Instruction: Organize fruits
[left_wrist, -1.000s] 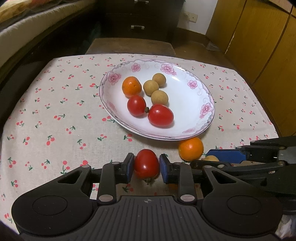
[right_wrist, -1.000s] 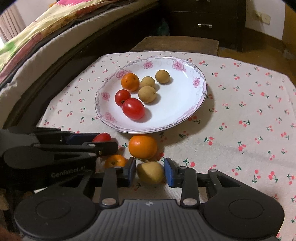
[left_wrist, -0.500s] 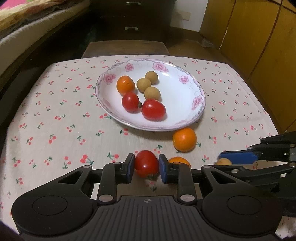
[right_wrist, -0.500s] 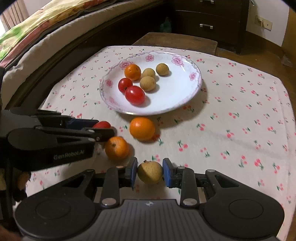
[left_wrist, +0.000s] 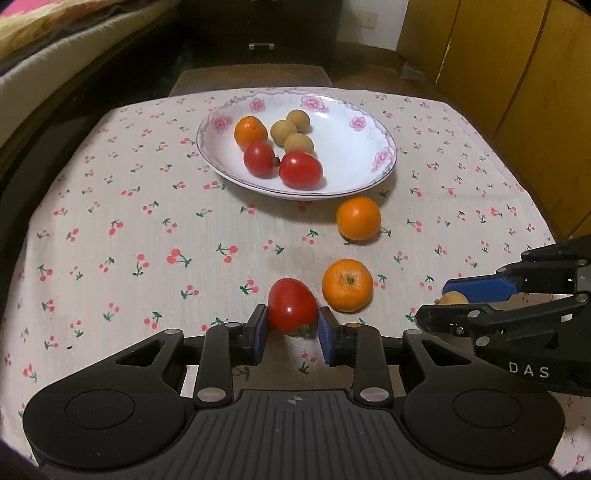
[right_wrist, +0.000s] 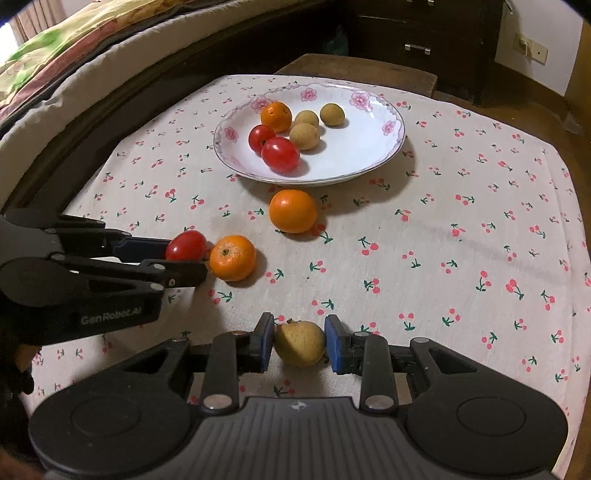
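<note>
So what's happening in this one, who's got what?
A person works two handheld grippers over a cherry-print tablecloth. The left gripper is shut on a red tomato; the right gripper is shut on a tan longan. Two oranges lie loose on the cloth, one near the tomato, one by the plate. The floral plate already holds an orange, two tomatoes and three longans.

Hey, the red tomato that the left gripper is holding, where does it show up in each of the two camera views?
Left wrist view: the red tomato sits bottom centre, clamped in the left gripper.
Right wrist view: the same tomato is at mid left, beside an orange on the cloth.
Shared landmark: the flowered plate beyond it.
</note>
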